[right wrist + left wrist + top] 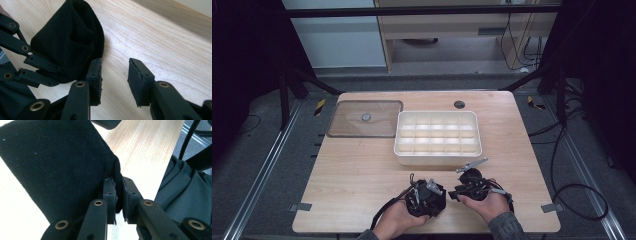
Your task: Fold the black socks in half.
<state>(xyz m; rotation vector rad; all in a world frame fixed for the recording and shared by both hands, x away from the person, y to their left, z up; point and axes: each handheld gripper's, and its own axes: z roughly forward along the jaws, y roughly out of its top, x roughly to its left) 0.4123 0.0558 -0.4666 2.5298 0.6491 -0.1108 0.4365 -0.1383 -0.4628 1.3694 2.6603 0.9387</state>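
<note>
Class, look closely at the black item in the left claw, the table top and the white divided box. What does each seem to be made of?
Black item: knitted fabric, matte, fine ribs visible. Table top: wood or wood-look laminate, pale straight grain. Divided box: probably plastic, smooth and white.

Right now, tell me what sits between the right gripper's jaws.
Nothing but bare table: in the right gripper view the right gripper stands open, the black cloth lying just outside one jaw.

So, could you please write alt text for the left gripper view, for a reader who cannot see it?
The left hand-held gripper is shut on the edge of a black knitted cloth, which lies on a light wooden table. At the right edge there is dark grey-green fabric.
</note>
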